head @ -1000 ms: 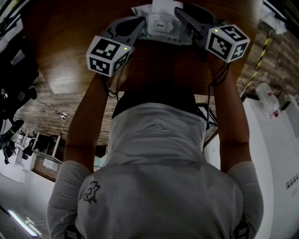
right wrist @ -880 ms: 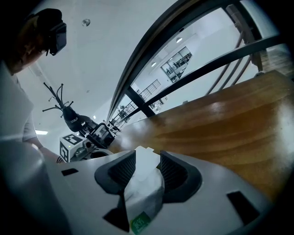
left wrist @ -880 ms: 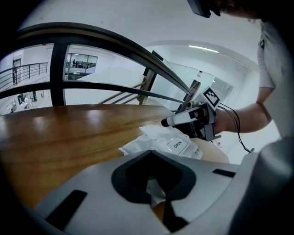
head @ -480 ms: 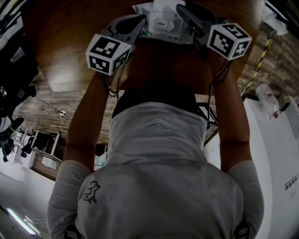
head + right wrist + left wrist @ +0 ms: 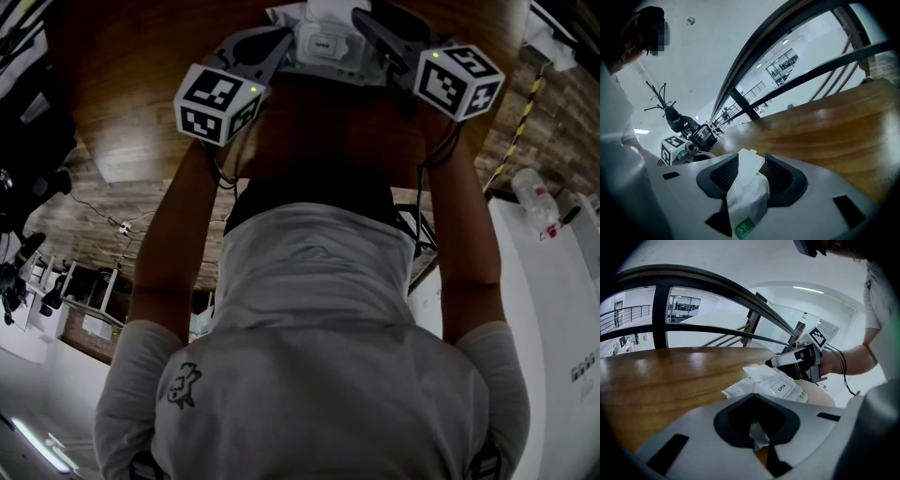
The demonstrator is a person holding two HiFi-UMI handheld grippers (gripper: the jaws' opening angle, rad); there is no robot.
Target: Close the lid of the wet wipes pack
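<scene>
Your left gripper [image 5: 757, 430] is closed tight on a thin white corner of the wet wipes pack [image 5: 771, 380]. The rest of the pack lies just in front of it on the wooden table [image 5: 670, 376]. Your right gripper [image 5: 746, 176] is partly open, and the other end of the pack sits bunched between its ribbed pads [image 5: 725, 172], with a flat white flap sticking up there. The lid [image 5: 781, 388], marked OPEN, looks like it lies flat on top of the pack, between your two grippers. I cannot tell if it is stuck down all the way. Be careful, because the pack is soft. If you pull the two ends apart, it could tear or slip out. If you push them together, it may bend and the lid may pop up. Both grippers are busy, so nothing is free to press the lid.
</scene>
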